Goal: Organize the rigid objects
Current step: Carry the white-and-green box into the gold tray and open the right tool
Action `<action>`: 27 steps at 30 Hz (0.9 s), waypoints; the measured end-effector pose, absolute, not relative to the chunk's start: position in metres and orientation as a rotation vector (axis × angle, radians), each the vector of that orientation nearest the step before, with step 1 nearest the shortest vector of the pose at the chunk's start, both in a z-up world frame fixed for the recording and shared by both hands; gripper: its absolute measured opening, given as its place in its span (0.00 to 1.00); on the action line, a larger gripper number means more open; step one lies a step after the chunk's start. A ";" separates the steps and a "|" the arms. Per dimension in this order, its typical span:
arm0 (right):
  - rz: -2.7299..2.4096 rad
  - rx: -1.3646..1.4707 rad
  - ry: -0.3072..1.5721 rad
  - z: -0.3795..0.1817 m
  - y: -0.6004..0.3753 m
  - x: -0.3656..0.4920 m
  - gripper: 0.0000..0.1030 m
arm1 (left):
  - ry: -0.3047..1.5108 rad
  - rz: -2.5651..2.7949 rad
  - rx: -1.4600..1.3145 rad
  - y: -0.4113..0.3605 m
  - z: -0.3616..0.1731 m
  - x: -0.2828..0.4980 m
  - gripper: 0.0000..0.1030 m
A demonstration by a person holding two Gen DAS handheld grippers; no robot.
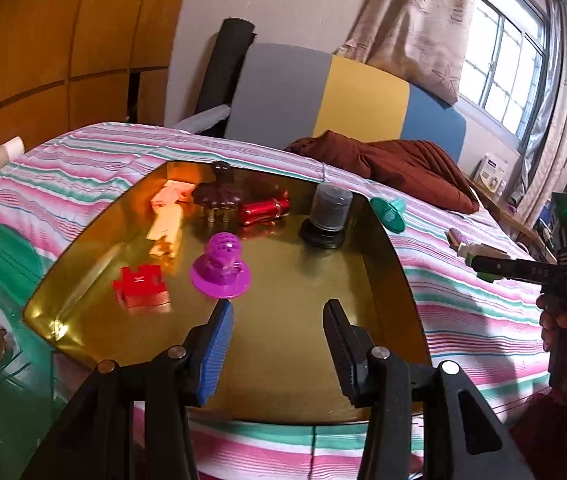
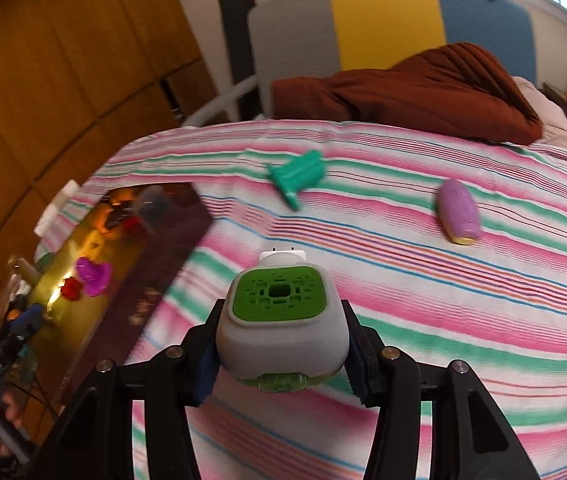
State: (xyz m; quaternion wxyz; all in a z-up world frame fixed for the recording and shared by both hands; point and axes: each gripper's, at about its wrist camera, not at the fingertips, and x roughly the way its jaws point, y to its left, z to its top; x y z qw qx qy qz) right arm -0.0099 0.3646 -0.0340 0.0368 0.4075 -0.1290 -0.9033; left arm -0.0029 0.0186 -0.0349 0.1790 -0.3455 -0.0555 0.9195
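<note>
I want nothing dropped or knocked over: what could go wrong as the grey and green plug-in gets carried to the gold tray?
The right gripper pinches the plug-in device only by its rounded sides, so it might slip out. The gold tray is already crowded; setting it down could topple the purple piece or grey jar.

The gold tray (image 1: 323, 360) shines like polished foil, mirroring the things on it. At its back, the red cylinder (image 1: 264, 211) looks glossy and metallic. Nearer its front, the purple piece (image 1: 221, 268) and red block (image 1: 141, 285) are smooth plastic. Beneath the tray, the striped bedspread (image 1: 463, 320) is soft matt cloth. Off the tray's right side, the grey-and-green device (image 2: 281, 322) looks matt plastic.
</note>
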 end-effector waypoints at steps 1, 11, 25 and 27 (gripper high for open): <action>-2.757 1.230 -0.402 -0.030 0.356 -0.009 0.51 | -0.171 2.608 -0.970 0.015 -0.034 -0.002 0.46; -2.546 1.149 -0.326 -0.006 0.242 -0.032 0.51 | -0.217 2.635 -0.969 -0.001 -0.035 0.001 0.46; -2.493 1.408 -0.152 -0.056 0.160 -0.110 0.51 | -0.247 2.650 -0.987 -0.013 -0.036 0.002 0.46; -2.530 1.421 -0.104 -0.058 0.158 -0.114 0.51 | -0.248 2.646 -0.993 -0.012 -0.037 0.002 0.46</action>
